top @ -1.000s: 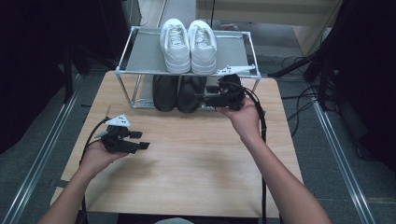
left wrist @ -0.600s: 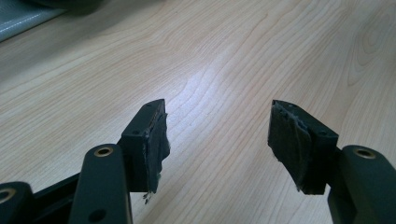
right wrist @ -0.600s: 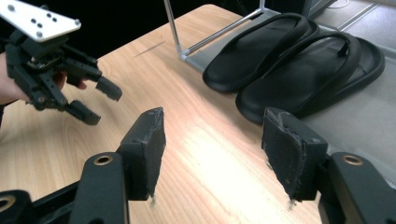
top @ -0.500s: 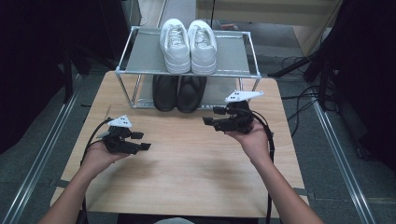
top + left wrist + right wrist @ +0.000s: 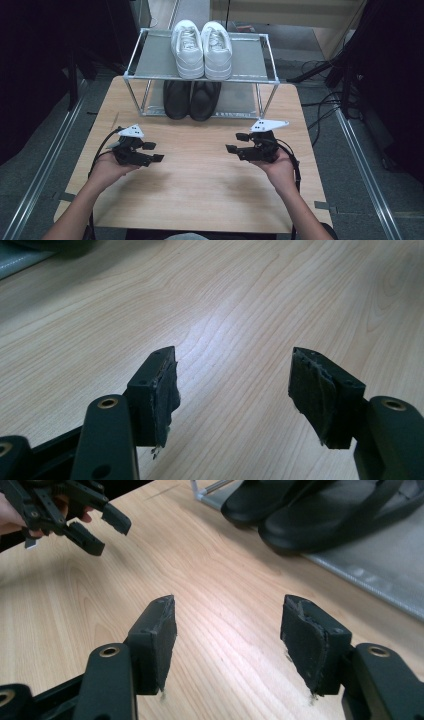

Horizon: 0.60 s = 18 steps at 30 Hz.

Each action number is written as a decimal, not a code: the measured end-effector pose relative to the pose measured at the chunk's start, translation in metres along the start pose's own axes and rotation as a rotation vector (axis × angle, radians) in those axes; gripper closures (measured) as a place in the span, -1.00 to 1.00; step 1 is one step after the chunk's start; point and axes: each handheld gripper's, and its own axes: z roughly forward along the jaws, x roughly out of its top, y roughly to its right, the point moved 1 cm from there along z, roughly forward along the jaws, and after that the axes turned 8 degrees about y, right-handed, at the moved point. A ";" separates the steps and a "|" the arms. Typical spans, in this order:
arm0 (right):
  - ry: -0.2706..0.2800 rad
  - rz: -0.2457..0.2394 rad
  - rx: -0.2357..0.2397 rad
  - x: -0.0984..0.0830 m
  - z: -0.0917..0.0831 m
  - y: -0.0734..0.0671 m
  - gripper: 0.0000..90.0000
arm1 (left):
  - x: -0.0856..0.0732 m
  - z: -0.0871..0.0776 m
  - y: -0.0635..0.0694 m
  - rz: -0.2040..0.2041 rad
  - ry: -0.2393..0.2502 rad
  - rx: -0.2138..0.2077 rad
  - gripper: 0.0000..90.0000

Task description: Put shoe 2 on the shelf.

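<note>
While both hands hover low over the wooden bench (image 5: 200,185), here's the count: two claws, four shoes, one rack. The left claw (image 5: 152,152) sits over the near-left part of the bench, jaws spread wide with bare wood grain between them and nothing gripped; the right claw (image 5: 235,145) mirrors it over the near-right part, jaws likewise spread and empty. Each carries one grey three-cornered plate on top. At the far edge stands one metal shoe rack (image 5: 130,67) with two tiers. Up top, one pair of white sneakers (image 5: 201,47), two shoes side by side, heels toward us. Below, one pair of black shoes (image 5: 191,98), again two, touching each other, toes at the rack's front edge, well apart from both claws. No brand or lettering can be read on anything.
</note>
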 end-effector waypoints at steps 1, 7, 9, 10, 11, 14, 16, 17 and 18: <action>0.001 0.000 0.000 -0.003 -0.001 0.000 -0.09 | 0.000 0.000 0.000 0.002 -0.001 -0.001 -0.19; 0.006 -0.001 -0.003 -0.014 -0.004 0.003 -0.09 | 0.001 0.003 0.005 0.017 -0.014 -0.008 -0.19; 0.001 0.011 0.000 -0.017 -0.004 0.003 -0.09 | 0.001 0.005 0.007 0.028 -0.014 -0.013 -0.20; -0.001 0.014 0.000 -0.019 -0.004 0.002 -0.09 | 0.002 0.005 0.008 0.032 -0.017 -0.016 -0.20; -0.007 0.018 0.006 -0.021 -0.003 0.002 -0.09 | 0.002 0.006 0.010 0.031 -0.015 -0.019 -0.20; -0.022 0.011 0.011 -0.025 -0.001 0.001 -0.09 | 0.003 0.008 0.013 0.042 -0.021 -0.024 -0.22; -0.030 0.005 0.006 -0.026 0.001 0.001 -0.10 | 0.003 0.009 0.014 0.047 -0.018 -0.025 -0.23; -0.032 -0.002 0.001 -0.027 0.001 0.001 -0.12 | 0.003 0.009 0.015 0.045 -0.020 -0.028 -0.24; -0.036 -0.003 -0.006 -0.027 0.002 0.002 -0.13 | 0.003 0.010 0.015 0.044 -0.021 -0.030 -0.24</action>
